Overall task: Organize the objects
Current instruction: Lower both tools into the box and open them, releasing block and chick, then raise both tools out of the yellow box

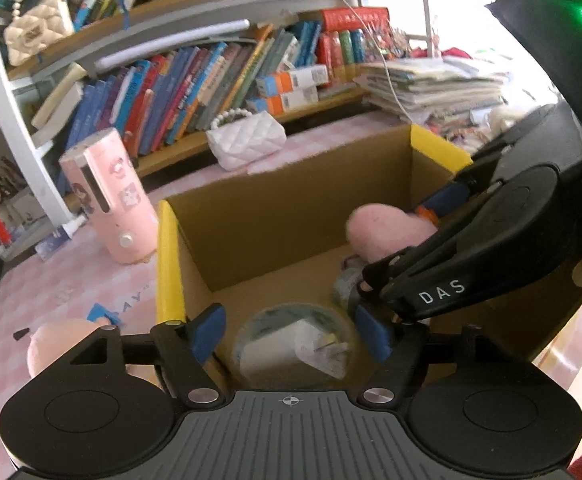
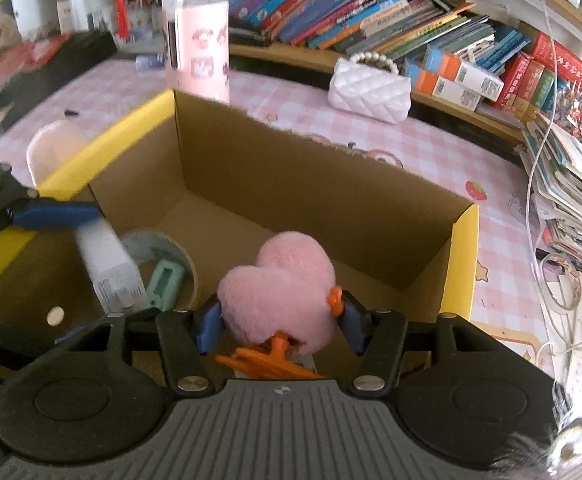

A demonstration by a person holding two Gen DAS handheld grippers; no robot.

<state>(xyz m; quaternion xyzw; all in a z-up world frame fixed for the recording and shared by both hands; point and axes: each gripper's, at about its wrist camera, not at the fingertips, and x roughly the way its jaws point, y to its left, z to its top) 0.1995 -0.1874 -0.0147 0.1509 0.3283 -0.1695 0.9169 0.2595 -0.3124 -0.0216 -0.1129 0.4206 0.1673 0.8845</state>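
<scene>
1. The pink plush duck (image 2: 277, 296) sits between the right gripper (image 2: 279, 326) fingers, low centre of the right wrist view, over the cardboard box (image 2: 291, 168). Its body runs away from the fingers, its orange feet nearest the camera.
2. The blue pads flank the duck; whether they press or have let go, I cannot tell.
3. The left gripper (image 1: 291, 334) stands released at lower centre of its view. The white charger (image 1: 291, 350) lies between its fingers, untouched, inside the tape roll (image 1: 295, 344) on the box floor.

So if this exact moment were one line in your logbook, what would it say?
left gripper: open over white charger | right gripper: around pink plush, grip unclear | both inside cardboard box
</scene>
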